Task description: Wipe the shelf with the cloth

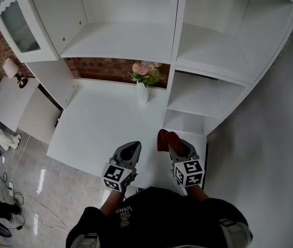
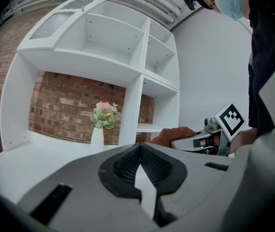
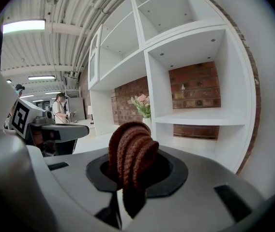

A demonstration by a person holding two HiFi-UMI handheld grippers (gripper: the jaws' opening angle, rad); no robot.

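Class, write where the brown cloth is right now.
In the head view the cloth sits right of centre, clamped in the right tool, over the desktop near the low right-hand shelf.

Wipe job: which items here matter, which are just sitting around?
In the job:
- cloth, clamped in right gripper
- shelf

Sitting around:
- vase of flowers
- lamp
- left gripper, shut, holding nothing

A red brick wall [image 1: 105, 68] showed behind the white open-shelved wall unit [image 1: 120, 40], a plain grey wall [image 1: 286, 138] at right. Glossy pale floor tiles [image 1: 33, 185] lay below; a long fluorescent ceiling light [image 3: 23, 26] glowed overhead.
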